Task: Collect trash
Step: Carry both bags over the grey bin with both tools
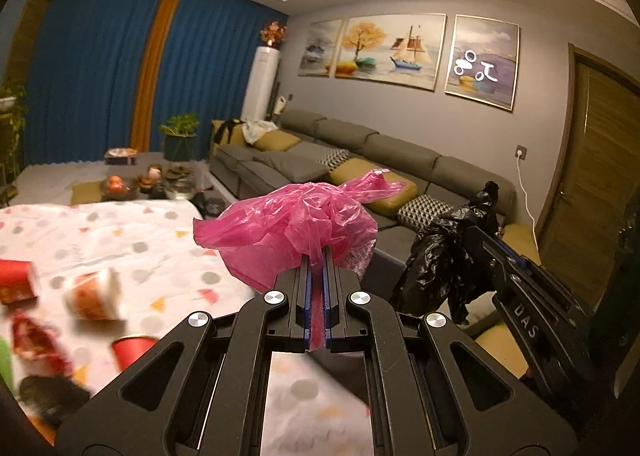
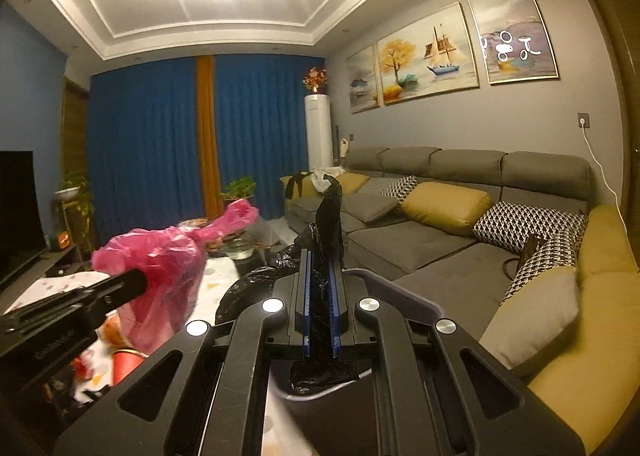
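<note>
My left gripper (image 1: pixel 318 256) is shut on a crumpled pink plastic bag (image 1: pixel 288 228) and holds it in the air beyond the table's right edge. The pink bag also shows in the right wrist view (image 2: pixel 160 252) at the left. My right gripper (image 2: pixel 322 256) is shut on the rim of a black trash bag (image 2: pixel 328 216), which lines a grey bin (image 2: pixel 400 296) below it. In the left wrist view the black bag (image 1: pixel 436 256) and the right gripper (image 1: pixel 480 232) are to the right of the pink bag.
A table with a dotted white cloth (image 1: pixel 160 232) carries red paper cups (image 1: pixel 16 280), a white and orange cup (image 1: pixel 94 292), a red wrapper (image 1: pixel 36 344) and dark scraps. A grey sofa (image 2: pixel 440 240) with cushions runs along the right wall. Plants and a coffee table stand further back.
</note>
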